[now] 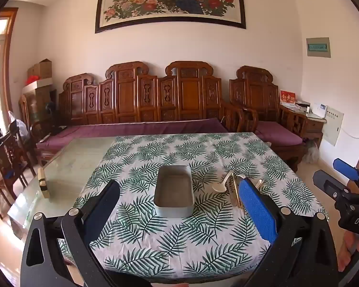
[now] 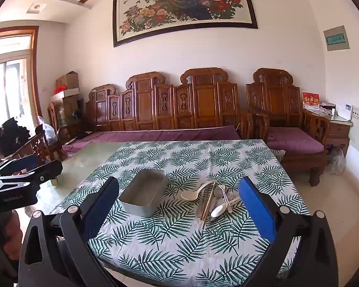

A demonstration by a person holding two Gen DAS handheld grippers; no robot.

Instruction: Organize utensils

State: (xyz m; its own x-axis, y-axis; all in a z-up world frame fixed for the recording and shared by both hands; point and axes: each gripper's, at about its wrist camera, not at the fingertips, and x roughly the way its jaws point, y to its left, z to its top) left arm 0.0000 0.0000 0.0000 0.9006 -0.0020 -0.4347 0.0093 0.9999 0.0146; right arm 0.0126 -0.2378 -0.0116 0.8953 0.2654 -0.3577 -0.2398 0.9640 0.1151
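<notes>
A grey metal box (image 1: 174,191) (image 2: 144,195) stands empty on the leaf-patterned tablecloth (image 1: 179,244) (image 2: 179,239). To its right lies a pile of utensils: white spoons (image 2: 191,194) (image 1: 220,185), a metal spoon (image 2: 218,191) and chopsticks (image 2: 207,203) (image 1: 237,195). My left gripper (image 1: 179,205) is open and empty, above the table in front of the box. My right gripper (image 2: 179,205) is open and empty, in front of the box and the pile. Each gripper shows at the edge of the other view: the right one (image 1: 347,179) and the left one (image 2: 24,169).
The cloth covers the right part of a glass-topped table (image 1: 67,165). A small cream block (image 1: 43,182) lies on the bare glass at left. Carved wooden sofas (image 1: 155,100) with purple cushions stand behind the table. Wooden chairs (image 1: 4,157) stand at the left.
</notes>
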